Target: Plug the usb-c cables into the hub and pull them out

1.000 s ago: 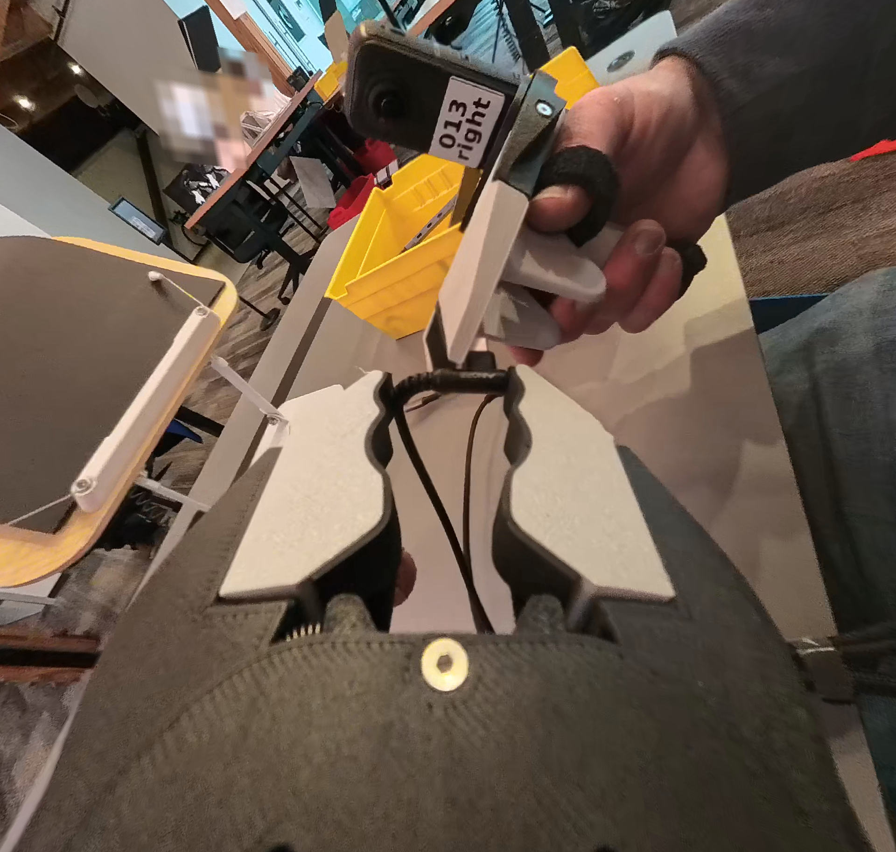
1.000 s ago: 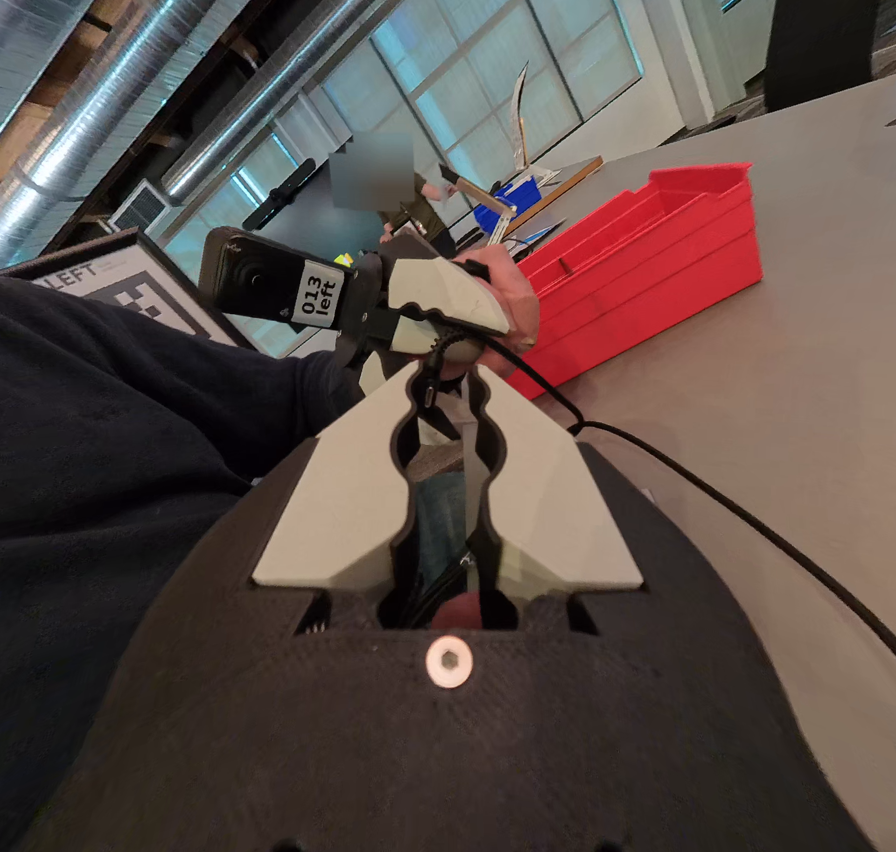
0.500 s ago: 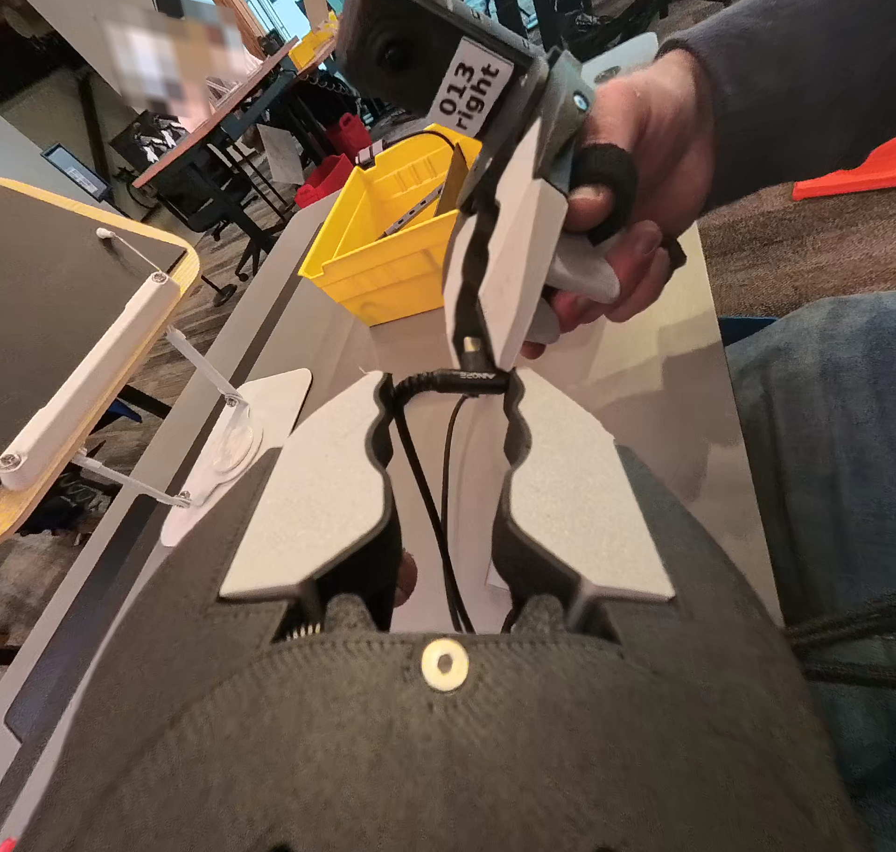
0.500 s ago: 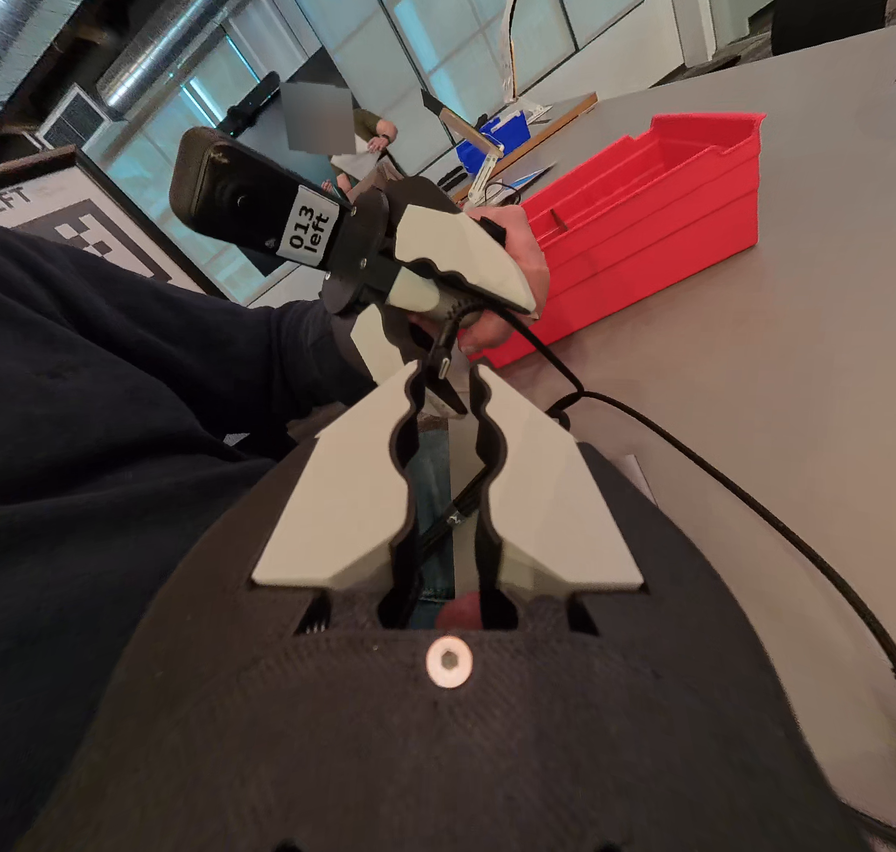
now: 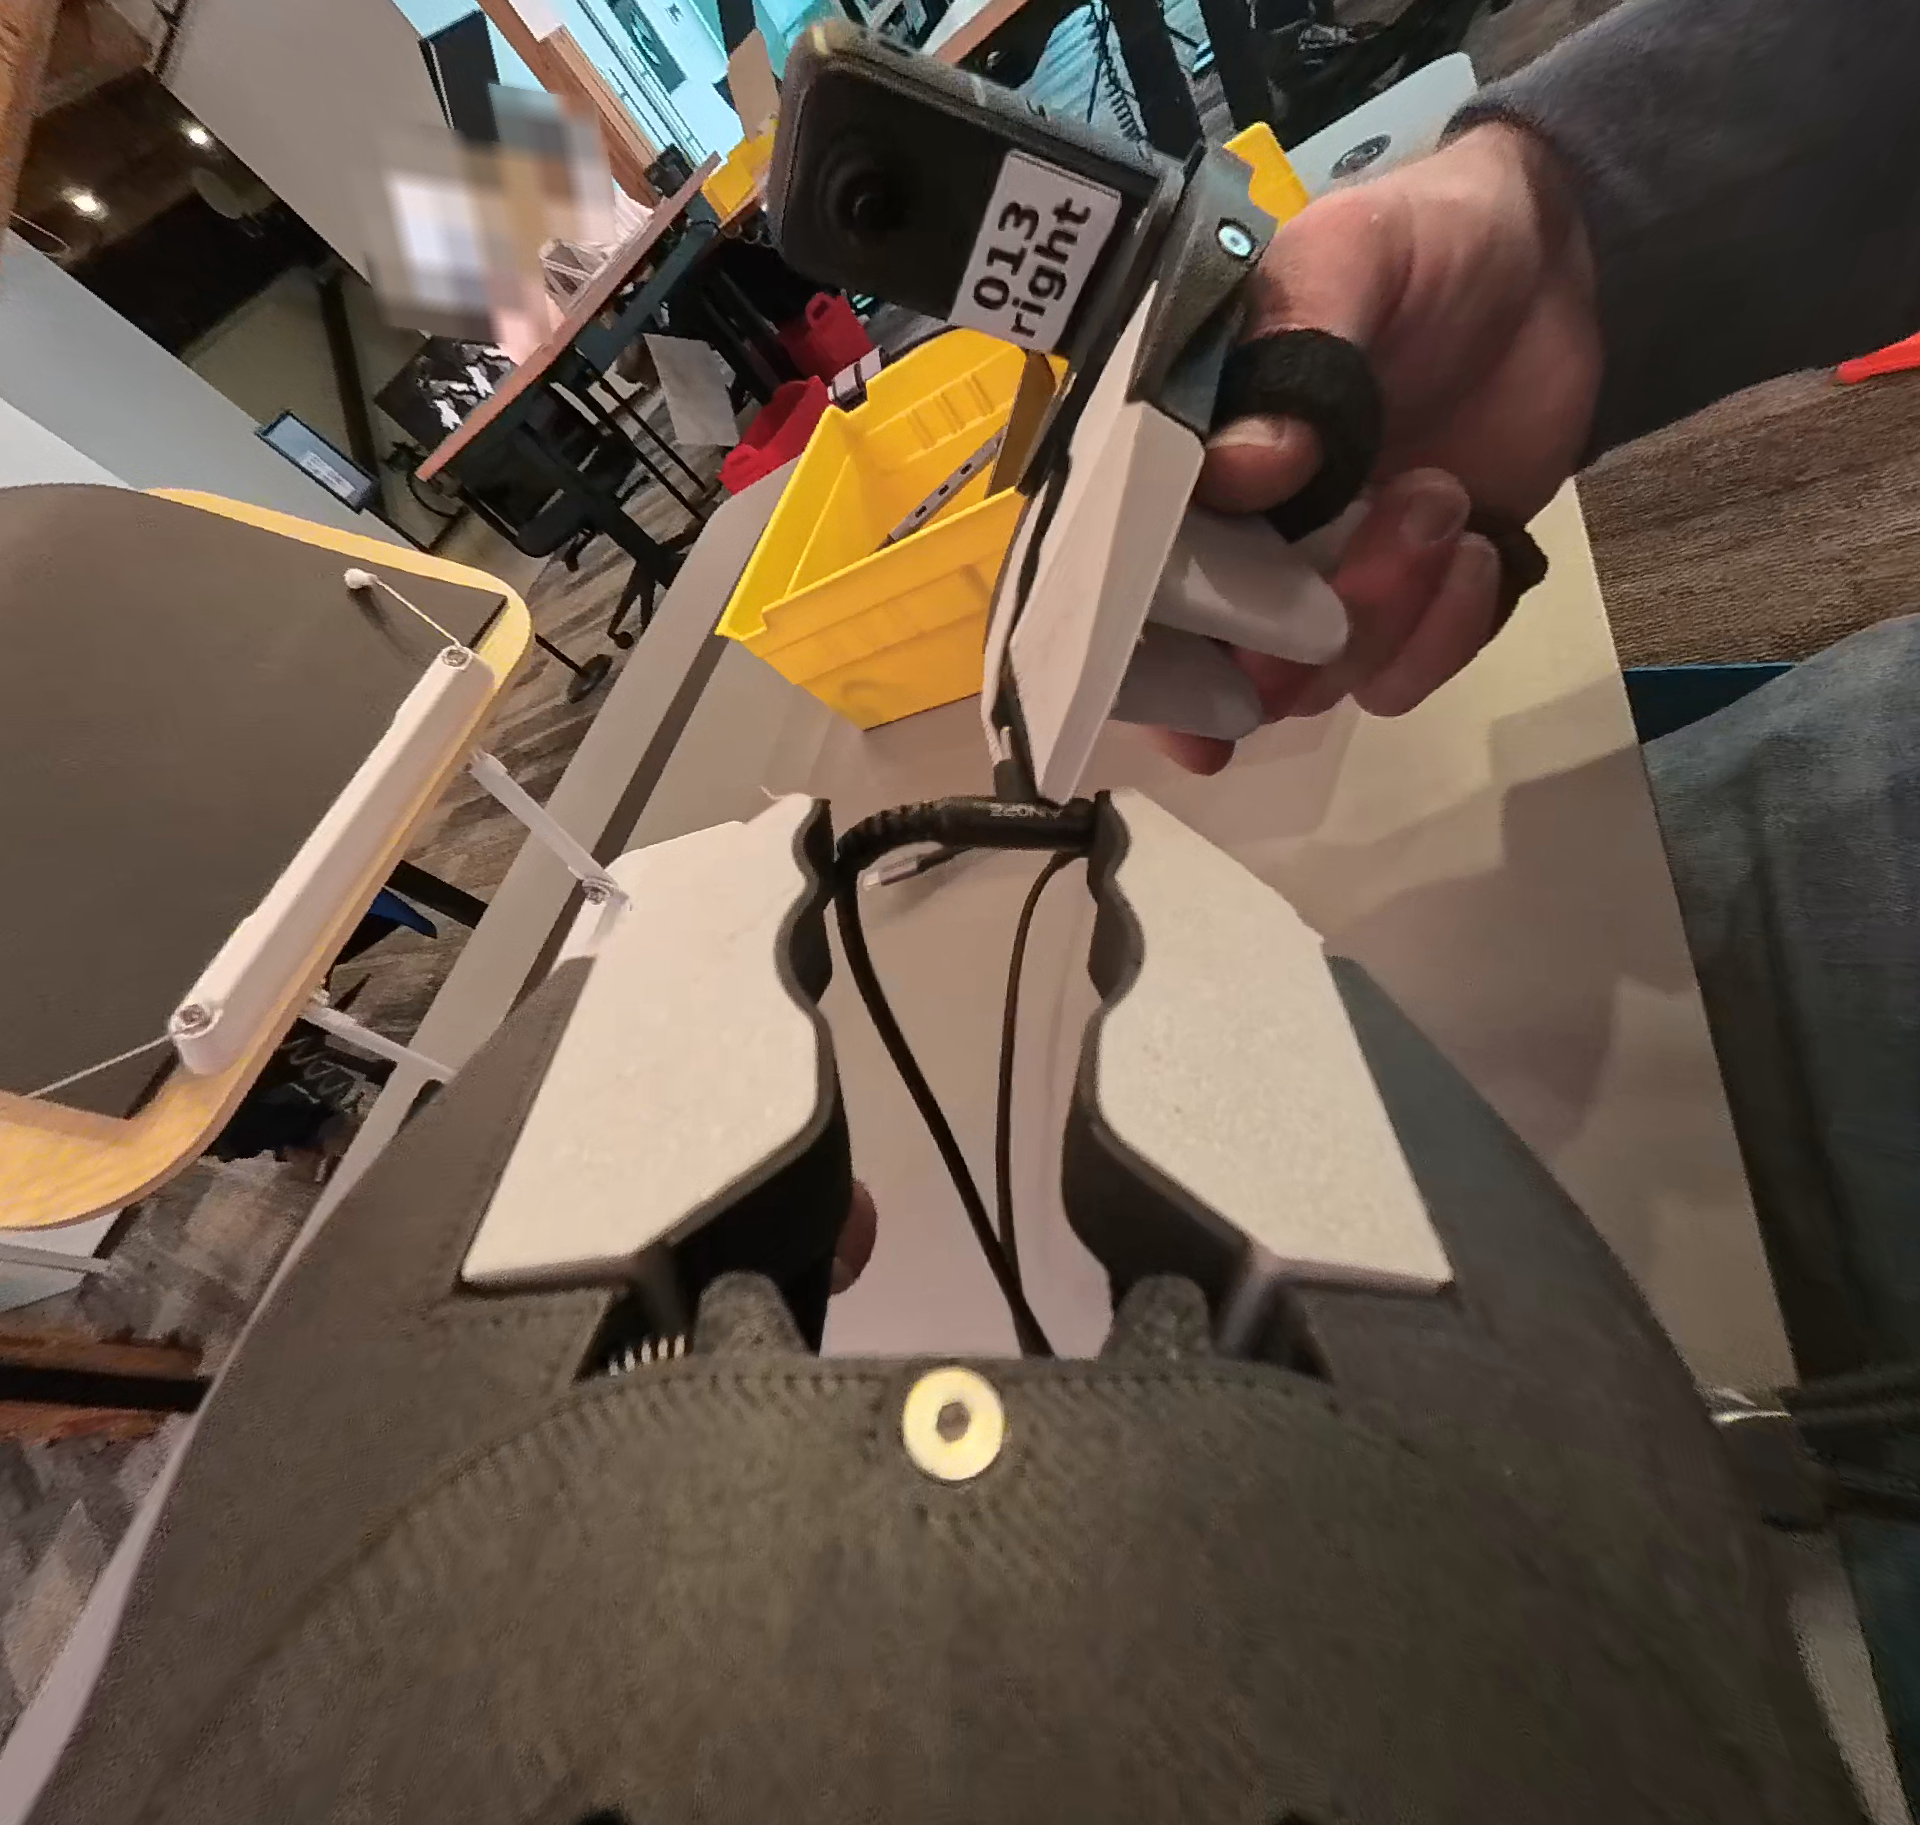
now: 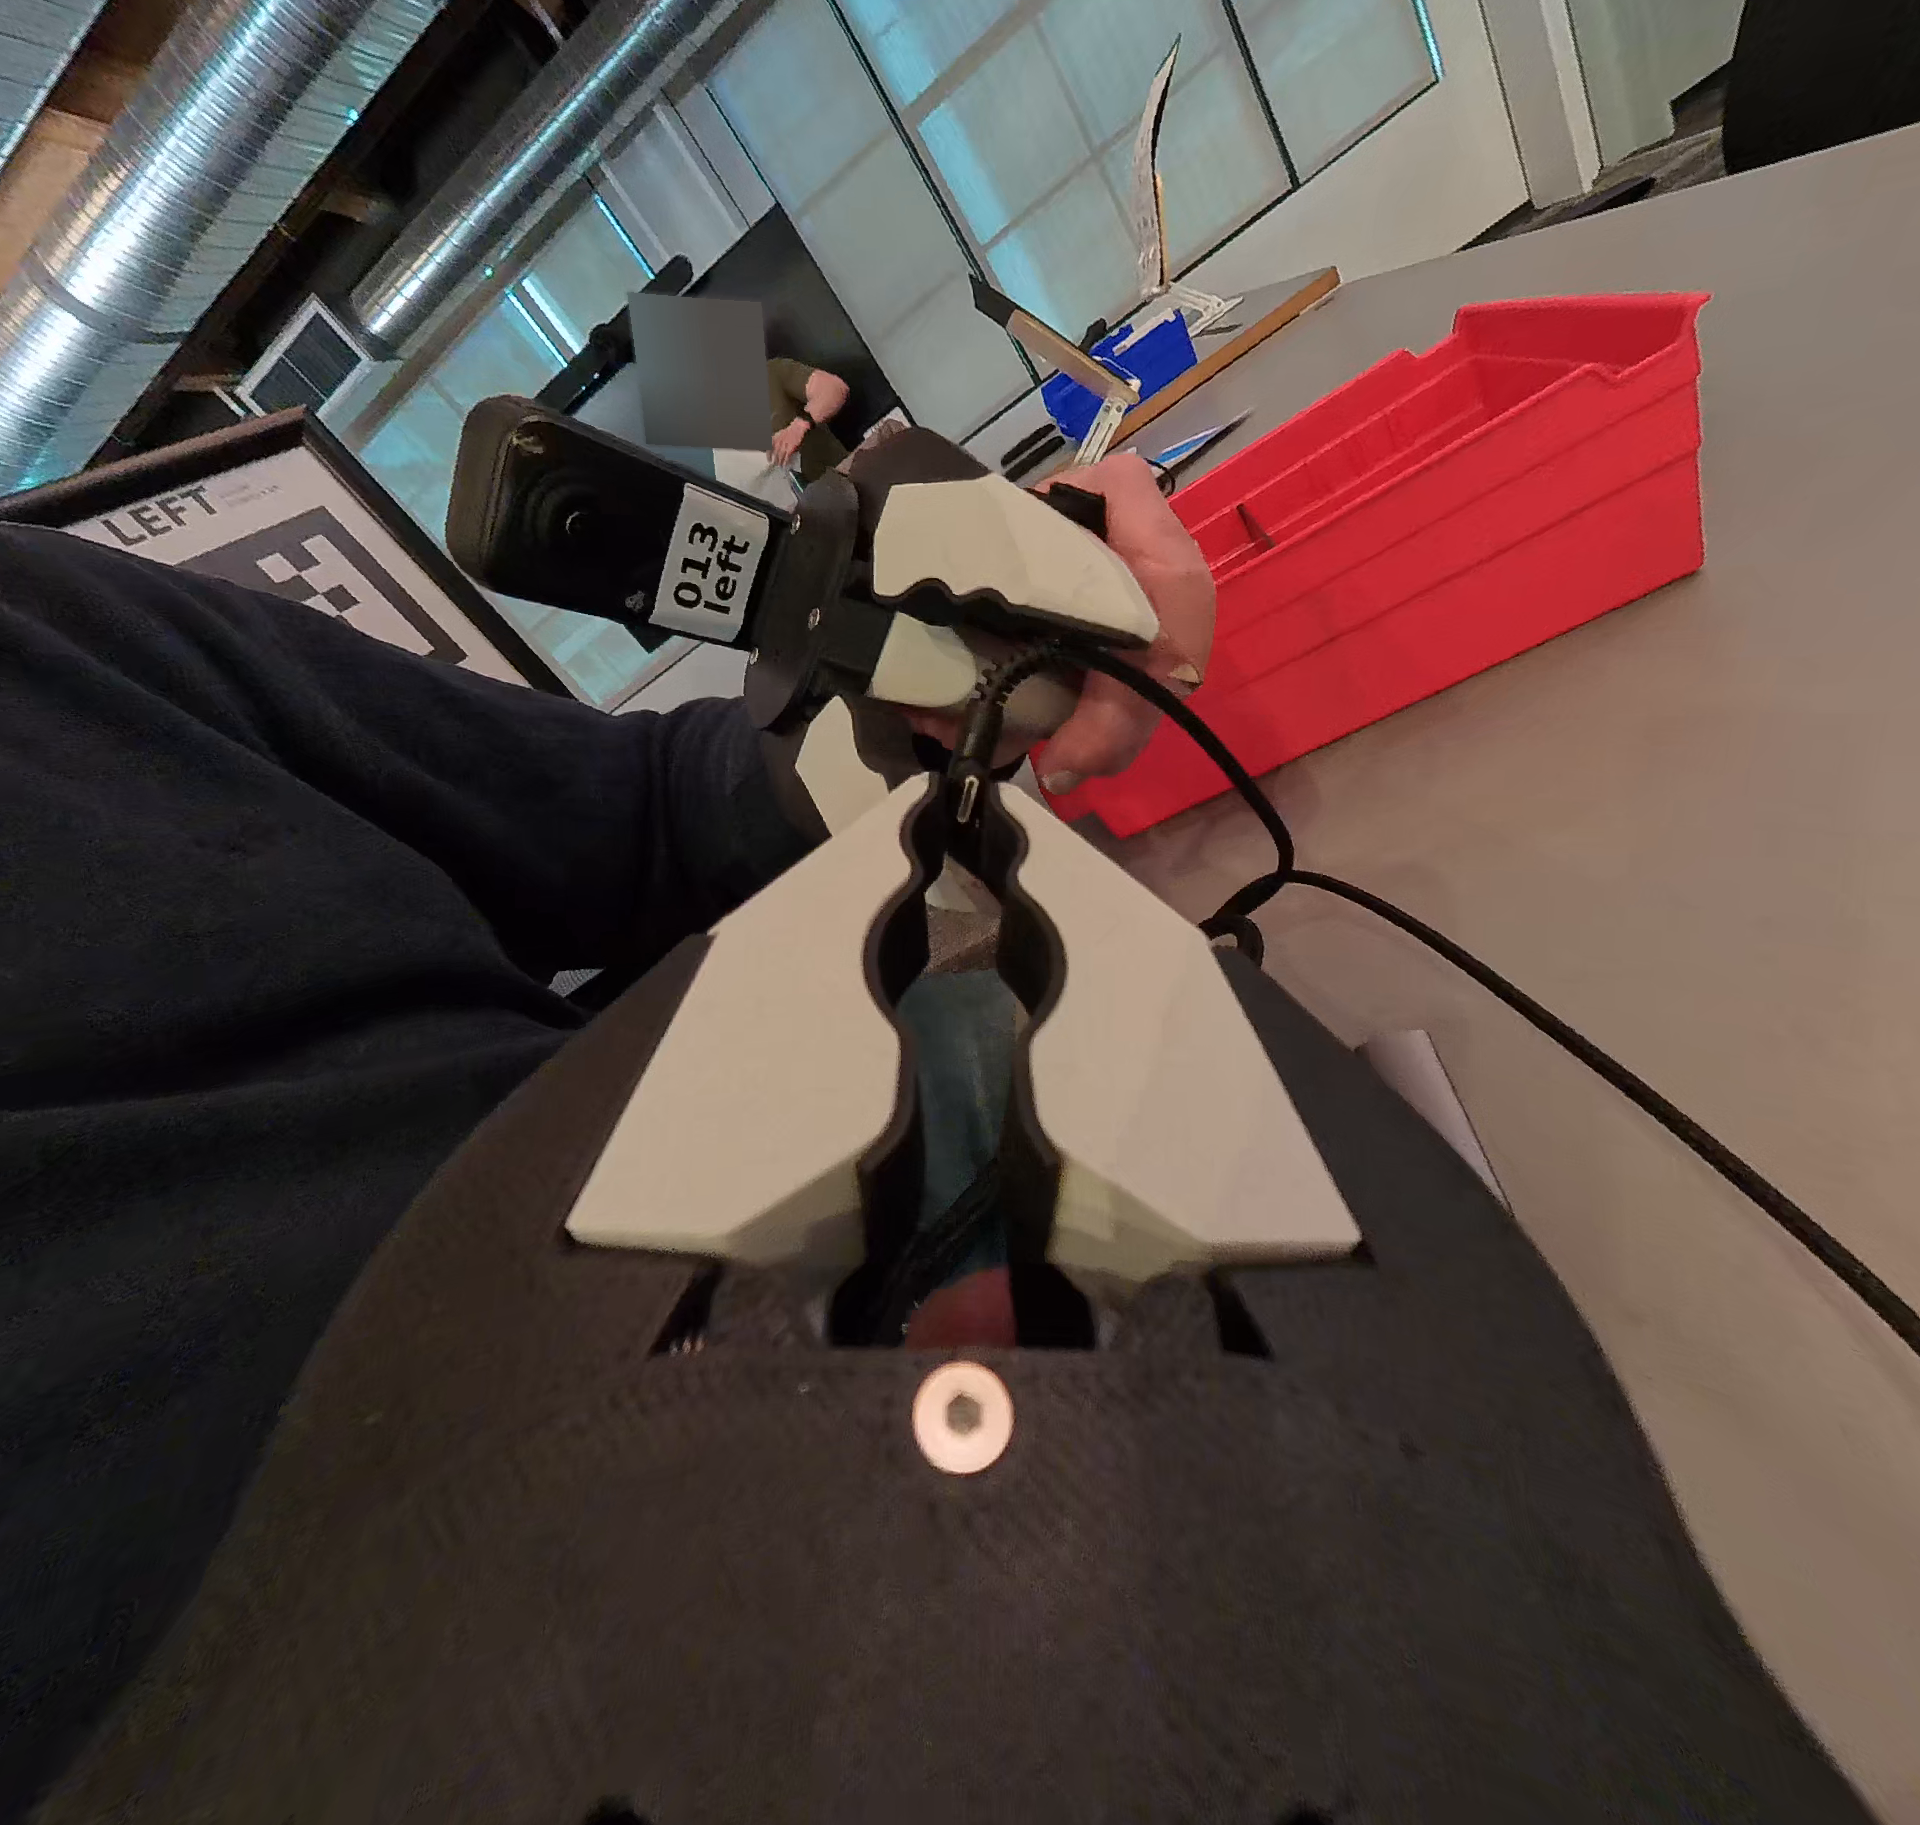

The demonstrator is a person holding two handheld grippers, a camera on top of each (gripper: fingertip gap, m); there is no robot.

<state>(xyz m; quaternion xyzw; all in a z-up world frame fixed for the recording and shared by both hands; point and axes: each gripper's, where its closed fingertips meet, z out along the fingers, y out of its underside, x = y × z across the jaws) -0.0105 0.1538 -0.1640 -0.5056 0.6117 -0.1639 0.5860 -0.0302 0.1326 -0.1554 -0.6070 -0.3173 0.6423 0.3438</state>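
Over a grey office table (image 6: 1558, 736) with red bin (image 6: 1455, 528) beside: left gripper (image 5: 961, 825) clamping the black usb-c cable (image 5: 977, 817) crosswise at its plug, right gripper (image 6: 961, 819) narrowly parted beside the connector, hub unseen; likely hazard, plug twisting during handover.

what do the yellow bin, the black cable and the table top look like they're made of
Yellow bin: looks like moulded plastic, smooth and slightly glossy, with ribbed walls and one even colour.
Black cable: seemingly a braided fabric sleeve, since its surface is matte and finely textured; the plug housing looks like rubbery plastic with ridged strain relief.
Table top: smooth grey, probably laminate; faint reflections show a satin finish.
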